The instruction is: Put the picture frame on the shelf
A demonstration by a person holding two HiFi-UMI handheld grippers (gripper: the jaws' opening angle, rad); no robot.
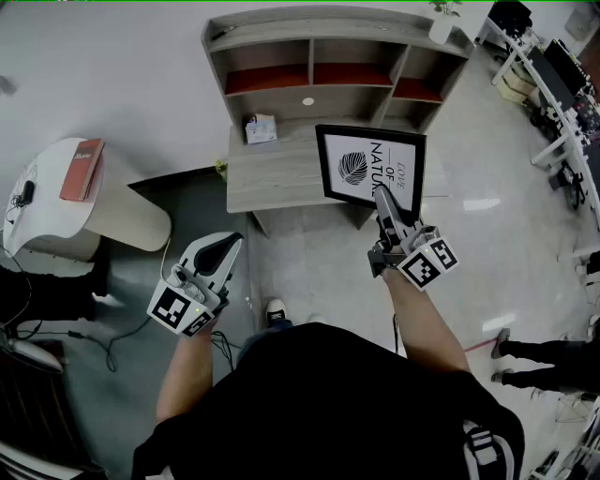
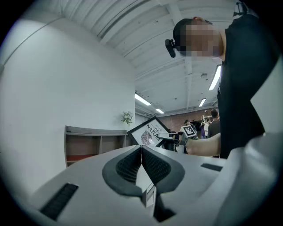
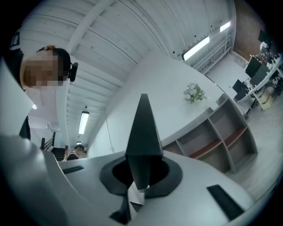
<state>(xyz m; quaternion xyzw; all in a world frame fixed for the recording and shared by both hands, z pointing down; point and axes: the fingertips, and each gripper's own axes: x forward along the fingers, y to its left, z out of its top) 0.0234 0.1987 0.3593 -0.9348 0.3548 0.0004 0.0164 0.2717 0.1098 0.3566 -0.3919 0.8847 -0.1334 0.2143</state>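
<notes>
The picture frame (image 1: 369, 168) is black-edged with a white leaf print, and it hangs upright in the air over the desk part of the wooden shelf unit (image 1: 319, 33). My right gripper (image 1: 382, 194) is shut on the frame's lower edge. In the right gripper view the frame (image 3: 143, 132) shows edge-on, clamped between the jaws, with the shelf (image 3: 221, 132) beyond it. My left gripper (image 1: 225, 249) hovers low at the left, shut and empty, well short of the shelf. In the left gripper view its pads (image 2: 152, 164) meet, and the frame (image 2: 149, 132) is seen ahead.
A small box (image 1: 261, 128) lies on the desk surface (image 1: 281, 178). A potted plant (image 1: 441, 23) stands on the shelf top. A round white table (image 1: 47, 211) carrying a red book (image 1: 82, 169) is at the left. Office desks (image 1: 553, 84) and a bystander's legs (image 1: 548, 354) are at the right.
</notes>
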